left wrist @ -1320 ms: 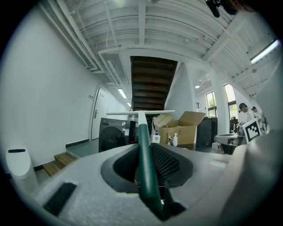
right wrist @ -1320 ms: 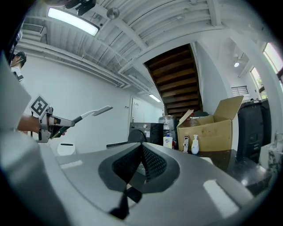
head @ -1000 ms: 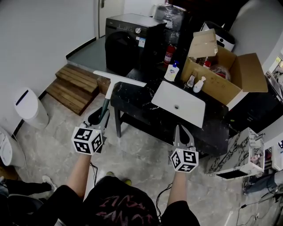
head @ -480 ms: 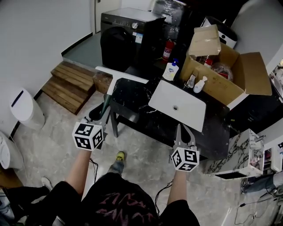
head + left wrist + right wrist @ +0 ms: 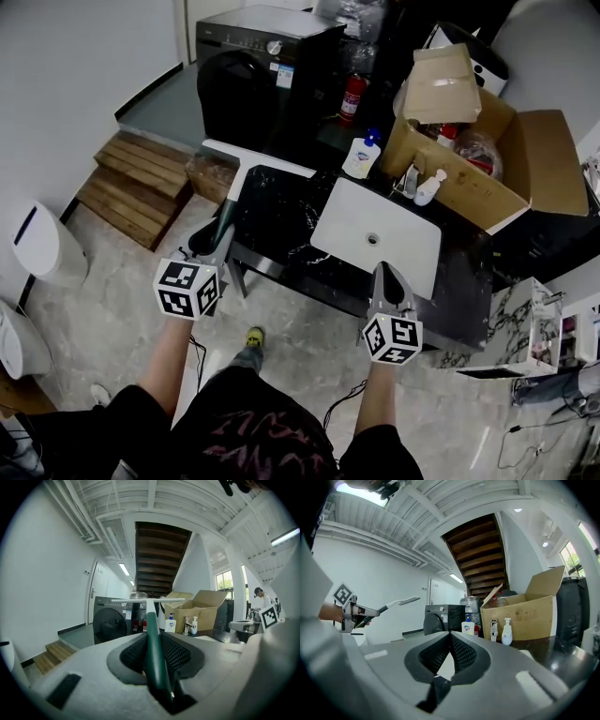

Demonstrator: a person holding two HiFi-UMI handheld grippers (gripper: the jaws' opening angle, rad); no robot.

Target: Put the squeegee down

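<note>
1. Holding the squeegee (image 5: pixel 239 173) in the air by its green handle, white blade at the far end, over the left end of the black counter (image 5: pixel 281 211).
2. Running lengthwise straight out from the left gripper (image 5: pixel 216 242), away from the body; blade crosswise to that line and roughly level.
3. No reaching needed: already in the left claw, with the right gripper (image 5: pixel 385 274) well apart on the other side, at the near edge of the white basin (image 5: pixel 375 234).
4. Clamped on the handle at the left, jaws partway apart and mesh pads pressing it from both sides, plain in the left gripper view.
5. Closed tip to tip at the right, with nothing between.
6. Probably best to lower onto the bare dark patch left of the basin, keeping the handle along its present line, and only then to part the jaws.
7. Worth watching: the blade hangs close to the counter's left edge, above the wooden steps (image 5: pixel 131 183), so could tip off if set too far over.
</note>
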